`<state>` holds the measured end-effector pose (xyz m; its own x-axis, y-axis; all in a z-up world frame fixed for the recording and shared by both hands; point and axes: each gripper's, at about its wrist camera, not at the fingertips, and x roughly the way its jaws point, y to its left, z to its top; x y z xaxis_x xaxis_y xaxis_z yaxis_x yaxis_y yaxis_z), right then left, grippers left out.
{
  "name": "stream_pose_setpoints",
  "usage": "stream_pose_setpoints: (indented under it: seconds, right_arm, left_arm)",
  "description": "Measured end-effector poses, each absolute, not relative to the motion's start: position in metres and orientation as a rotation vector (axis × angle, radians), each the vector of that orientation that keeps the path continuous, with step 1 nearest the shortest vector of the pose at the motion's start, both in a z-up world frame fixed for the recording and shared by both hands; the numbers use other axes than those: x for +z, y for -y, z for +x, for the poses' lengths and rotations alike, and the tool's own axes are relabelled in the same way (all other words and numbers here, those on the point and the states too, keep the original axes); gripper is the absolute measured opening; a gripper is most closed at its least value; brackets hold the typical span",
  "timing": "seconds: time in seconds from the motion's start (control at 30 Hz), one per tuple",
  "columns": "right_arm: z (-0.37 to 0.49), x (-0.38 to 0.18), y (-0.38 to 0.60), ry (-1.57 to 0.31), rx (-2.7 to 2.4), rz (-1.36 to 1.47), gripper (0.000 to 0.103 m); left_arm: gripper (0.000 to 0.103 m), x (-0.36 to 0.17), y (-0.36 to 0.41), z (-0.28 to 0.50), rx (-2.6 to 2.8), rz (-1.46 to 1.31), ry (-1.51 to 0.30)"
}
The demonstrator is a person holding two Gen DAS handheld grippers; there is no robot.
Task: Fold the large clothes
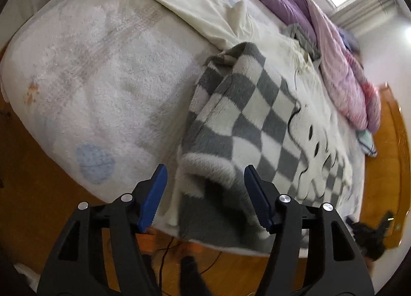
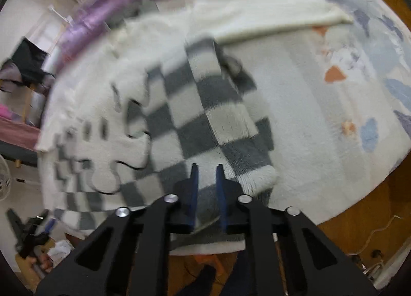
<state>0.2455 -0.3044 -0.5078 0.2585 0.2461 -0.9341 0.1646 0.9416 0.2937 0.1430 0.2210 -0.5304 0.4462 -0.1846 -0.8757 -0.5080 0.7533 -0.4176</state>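
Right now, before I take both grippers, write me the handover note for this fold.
Left gripper: open, blue pads either side of the hem, not pressing.
Right gripper: jaws nearly shut around the near edge; the frame does not settle whether the pads pinch it.
The fuzzy grey-and-white checkered sweater with a cartoon cat face lies on the fluffy white bedspread, hem at the bed's near edge. A cream garment lies beyond it.
Done: one sleeve is folded in over the body.
Left: the remaining folds, apparently the other side, then hem toward collar.
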Motion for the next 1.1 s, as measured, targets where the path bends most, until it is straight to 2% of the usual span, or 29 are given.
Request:
stream_pose_setpoints:
  seconds: [0.07, 0.17, 0.23, 0.33, 0.43, 0.6, 0.63, 0.7, 0.83, 1.03, 1.1]
  right_arm:
    - [0.251, -0.552, 0.305, -1.433, 0.011, 0.320, 0.000]
    - [0.251, -0.593, 0.317, -1.511, -0.005, 0.344, 0.000]
    - [0.258, -0.593, 0.313, -1.534, -0.021, 0.320, 0.000]
    - [0.266, -0.573, 0.292, -1.524, -0.049, 0.217, 0.000]
    - [0.273, -0.538, 0.265, -1.438, -0.009, 0.217, 0.002]
    - [0.299, -0.498, 0.193, -1.298, 0.187, 0.283, 0.005]
    - [0.307, -0.496, 0.178, -1.278, 0.215, 0.284, 0.005]
    - [0.322, -0.497, 0.156, -1.266, 0.274, 0.294, 0.005]
    - [0.353, -0.515, 0.126, -1.270, 0.329, 0.371, 0.005]
    - [0.388, -0.537, 0.098, -1.262, 0.312, 0.338, 0.002]
    - [0.395, -0.555, 0.097, -1.315, 0.286, 0.311, 0.000]
  left_arm:
    - [0.065, -0.538, -0.218, 0.149, 0.229, -0.715, -1.147]
    - [0.065, -0.563, -0.211, 0.156, 0.241, -0.680, -1.225]
    - [0.065, -0.582, -0.210, 0.158, 0.261, -0.697, -1.285]
    - [0.064, -0.591, -0.212, 0.155, 0.275, -0.767, -1.275]
    - [0.050, -0.590, -0.207, 0.156, 0.268, -0.794, -1.252]
    - [0.046, -0.594, -0.199, 0.167, 0.260, -0.768, -1.265]
    - [0.041, -0.596, -0.198, 0.169, 0.255, -0.769, -1.269]
    - [0.038, -0.599, -0.198, 0.171, 0.244, -0.780, -1.274]
    - [0.021, -0.599, -0.195, 0.171, 0.231, -0.767, -1.261]
    - [0.017, -0.585, -0.192, 0.170, 0.211, -0.754, -1.224]
    - [0.016, -0.579, -0.193, 0.168, 0.198, -0.771, -1.203]
